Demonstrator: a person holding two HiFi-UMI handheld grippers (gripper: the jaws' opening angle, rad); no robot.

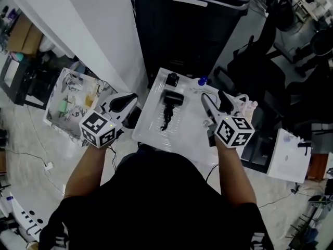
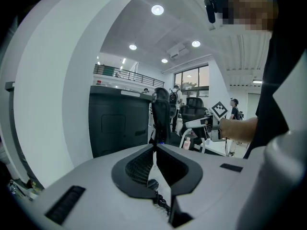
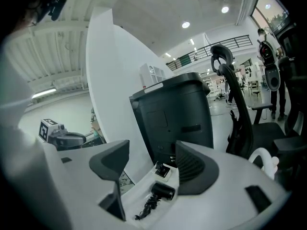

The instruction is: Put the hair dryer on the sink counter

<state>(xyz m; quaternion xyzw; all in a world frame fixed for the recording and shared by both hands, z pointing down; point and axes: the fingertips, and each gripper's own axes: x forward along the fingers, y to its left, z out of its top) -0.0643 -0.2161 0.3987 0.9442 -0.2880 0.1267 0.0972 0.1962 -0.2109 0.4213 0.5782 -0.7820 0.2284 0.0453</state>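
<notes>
**Obs.: dryer on white top, both grippers off it**

Hair dryer (image 1: 173, 97) lies flat on the white top (image 1: 192, 132) in front of the black bin (image 1: 187, 30). Its coiled cord (image 1: 166, 117) trails toward the person. A small black object (image 1: 172, 79) sits just beyond it.

Left gripper (image 1: 127, 102): jaw tips together, nothing between them. Right gripper (image 1: 213, 99): jaws spread wide, empty. Neither touches the dryer, and they flank the top, left and right.

Step in hand: not settled. The layout fits a dryer waiting to be picked up and one just set down and let go (I cannot tell whether it rests on counter or in a basin). No move prescribed.

View differences:
- The right gripper view frames the dryer body and cord between its open jaws, well ahead of them.
- The left gripper view shows only a scrap of cord below the closed tips, plus the other hand's marker cube (image 2: 219, 110).
- Only the head view shows both grippers relative to the top.
</notes>
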